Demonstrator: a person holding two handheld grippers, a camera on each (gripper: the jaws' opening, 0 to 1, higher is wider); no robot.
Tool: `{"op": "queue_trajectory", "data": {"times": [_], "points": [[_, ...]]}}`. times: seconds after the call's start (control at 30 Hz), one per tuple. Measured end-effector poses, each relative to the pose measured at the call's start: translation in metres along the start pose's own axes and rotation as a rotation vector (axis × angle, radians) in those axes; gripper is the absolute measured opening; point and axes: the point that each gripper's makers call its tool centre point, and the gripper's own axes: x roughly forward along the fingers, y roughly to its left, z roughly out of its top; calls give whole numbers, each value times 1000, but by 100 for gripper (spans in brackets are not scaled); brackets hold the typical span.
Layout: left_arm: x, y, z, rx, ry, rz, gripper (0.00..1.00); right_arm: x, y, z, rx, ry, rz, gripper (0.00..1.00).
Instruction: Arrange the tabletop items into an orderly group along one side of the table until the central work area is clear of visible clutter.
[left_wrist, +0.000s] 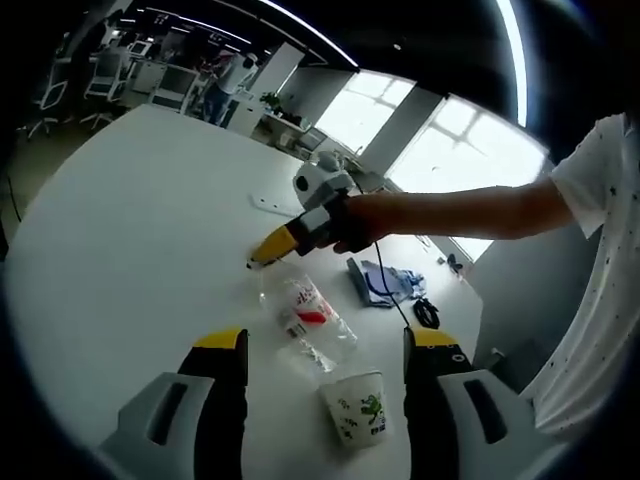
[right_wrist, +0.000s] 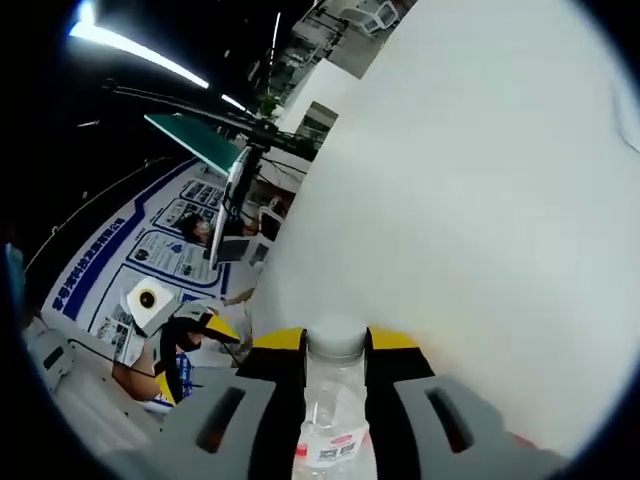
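A clear plastic bottle (left_wrist: 308, 318) with a red and white label lies on the white table (left_wrist: 140, 220), its cap end pointing away. In the left gripper view, my right gripper (left_wrist: 262, 254) reaches in from the right, held by a hand, with its yellow tips at that cap end. The right gripper view shows my right gripper (right_wrist: 338, 342) shut on the bottle (right_wrist: 335, 400) just below its white cap. My left gripper (left_wrist: 325, 345) stands open, its jaws either side of the bottle's base and apart from it. A white paper cup (left_wrist: 355, 405) with green print stands upright near its right jaw.
A blue and grey cloth-like item (left_wrist: 380, 283) and a coiled black cable (left_wrist: 427, 312) lie further right on the table. A flat white strip (left_wrist: 270, 203) lies behind the right gripper. My left gripper (right_wrist: 195, 355) shows at the left of the right gripper view. Office desks stand beyond.
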Motion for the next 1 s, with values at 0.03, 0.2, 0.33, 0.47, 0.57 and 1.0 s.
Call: {"op": "queue_trajectory", "data": {"times": [0.03,0.2,0.33,0.47,0.57,1.0], "points": [[3,1,0,0,7,-3,63,-1,1,0,-4,-4,-2,19],[20,4,3,7,19,-23,63,-6,9,1,-54,-27,-14,19],[33,6,3,22,37,-37,63,-9,17,0,-79,-33,-23,19],[44,8,0,16,53,-55,63,-10,25,-2,-116,-38,-34,19],[54,13,-3,27,77,-64,62,-11,31,-5,-138,-42,-41,19],[89,16,-13,21,134,-113,63,-24,45,-6,-191,-110,-90,19]]}}
